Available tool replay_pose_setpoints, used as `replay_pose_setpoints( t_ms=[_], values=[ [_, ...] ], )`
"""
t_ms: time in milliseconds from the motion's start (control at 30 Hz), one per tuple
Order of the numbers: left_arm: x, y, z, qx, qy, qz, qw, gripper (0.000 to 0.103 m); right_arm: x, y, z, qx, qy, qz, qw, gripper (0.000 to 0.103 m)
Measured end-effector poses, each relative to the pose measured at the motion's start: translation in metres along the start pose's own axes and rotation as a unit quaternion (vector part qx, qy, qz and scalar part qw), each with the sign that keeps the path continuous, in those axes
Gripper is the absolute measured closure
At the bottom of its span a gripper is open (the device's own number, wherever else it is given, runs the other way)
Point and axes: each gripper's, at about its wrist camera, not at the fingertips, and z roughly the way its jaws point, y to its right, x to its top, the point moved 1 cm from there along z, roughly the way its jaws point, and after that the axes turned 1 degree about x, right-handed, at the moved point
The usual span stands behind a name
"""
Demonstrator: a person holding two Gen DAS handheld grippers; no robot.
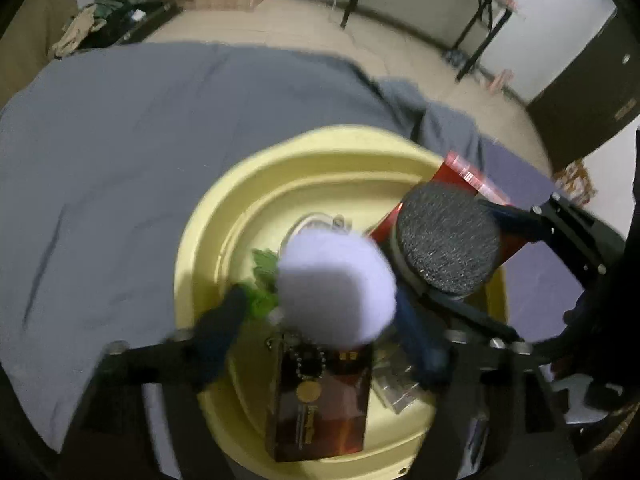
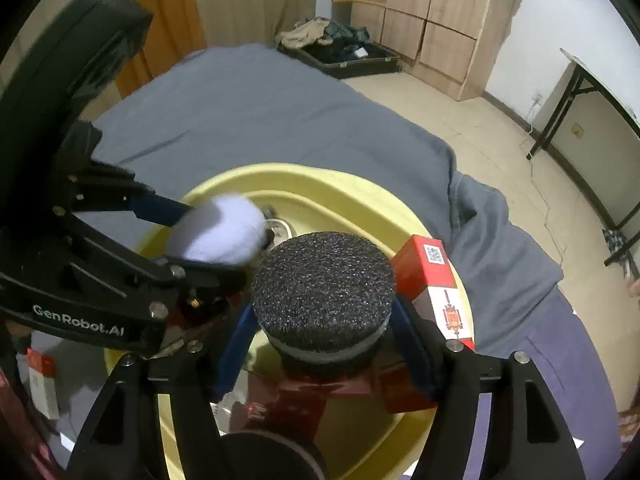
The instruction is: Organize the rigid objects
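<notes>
Basin [image 1: 208, 216] one, red boxes [image 2: 436, 280] two, pompom [image 1: 336, 284] one

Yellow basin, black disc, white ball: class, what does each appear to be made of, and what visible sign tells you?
Yellow basin: probably plastic; smooth moulded rim with a soft sheen.
Black disc in the right gripper: apparently coarse foam or sponge; grainy, matte, pitted top.
White ball in the left gripper: looks soft and fuzzy, perhaps plush, though blurred.

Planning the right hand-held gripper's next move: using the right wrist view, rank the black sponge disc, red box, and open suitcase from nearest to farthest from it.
1. Black sponge disc: between the right hand-held gripper fingers.
2. Red box: just right, against the yellow basin rim.
3. Open suitcase: floor beyond the bed.
</notes>
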Motion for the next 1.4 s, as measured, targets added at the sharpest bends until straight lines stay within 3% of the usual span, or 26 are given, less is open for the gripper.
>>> replay_pose_setpoints(
  t_ms=[67, 133, 233, 333, 367, 433, 500, 567, 633, 700, 733, 867, 900, 1033, 1267, 1400],
  values=[
    [-0.004, 0.001, -0.022, 0.001, 0.042, 0.011, 0.9991, 0.003, -0.002, 0.007, -0.021, 0.023, 0.036, 0.032, 0.999, 0.019],
    [-0.010, 0.005, -0.052, -0.028, 0.088, 0.020, 0.9956, 0.000, -0.010, 0.021, -0.049, 0.043, 0.066, 0.063, 0.995, 0.000],
    [-0.026, 0.016, -0.093, -0.031, 0.128, 0.024, 0.9910, 0.000, -0.032, 0.045, -0.099, 0.059, 0.109, 0.080, 0.989, 0.000],
    [-0.060, 0.034, -0.112, 0.005, 0.146, 0.025, 0.9889, 0.000, -0.065, 0.059, -0.132, 0.041, 0.139, 0.060, 0.988, 0.000],
    [-0.078, 0.040, -0.112, 0.009, 0.151, 0.019, 0.9882, 0.000, -0.074, 0.057, -0.131, 0.031, 0.136, 0.049, 0.989, 0.000],
    [-0.110, 0.050, -0.102, 0.014, 0.155, 0.005, 0.9879, 0.000, -0.110, 0.066, -0.122, 0.007, 0.089, 0.008, 0.996, 0.000],
    [-0.154, 0.057, -0.087, 0.020, 0.183, -0.016, 0.9828, 0.000, -0.137, 0.070, -0.109, 0.004, 0.051, -0.016, 0.999, 0.000],
    [-0.185, 0.072, -0.072, 0.021, 0.213, -0.005, 0.9768, 0.000, -0.166, 0.075, -0.097, 0.009, 0.021, -0.026, 0.999, 0.000],
    [-0.194, 0.082, -0.047, 0.019, 0.188, -0.011, 0.9820, 0.000, -0.183, 0.076, -0.089, 0.021, 0.009, -0.021, 1.000, 0.000],
    [-0.197, 0.087, -0.011, 0.011, 0.120, -0.027, 0.9923, 0.000, -0.195, 0.073, -0.076, 0.031, -0.002, -0.033, 0.999, 0.000],
    [-0.199, 0.089, 0.002, 0.020, 0.106, -0.029, 0.9938, 0.000, -0.196, 0.070, -0.069, 0.035, -0.011, -0.041, 0.998, 0.000],
    [-0.198, 0.076, 0.025, 0.068, 0.125, -0.076, 0.9869, 0.000, -0.193, 0.066, -0.048, 0.056, -0.010, -0.062, 0.996, 0.000],
    [-0.196, 0.078, 0.026, 0.087, 0.145, -0.074, 0.9829, 0.000, -0.193, 0.065, -0.044, 0.058, -0.007, -0.067, 0.996, 0.000],
    [-0.183, 0.087, 0.041, 0.148, 0.152, -0.052, 0.9760, 0.000, -0.192, 0.053, -0.026, 0.038, 0.035, -0.101, 0.994, 0.000],
    [-0.172, 0.090, 0.042, 0.158, 0.153, -0.043, 0.9745, 0.000, -0.204, 0.044, -0.017, 0.020, 0.046, -0.116, 0.992, 0.000],
    [-0.180, 0.086, 0.045, 0.151, 0.155, -0.048, 0.9751, 0.000, -0.205, 0.046, -0.016, 0.035, 0.045, -0.106, 0.993, 0.000]
  ],
)
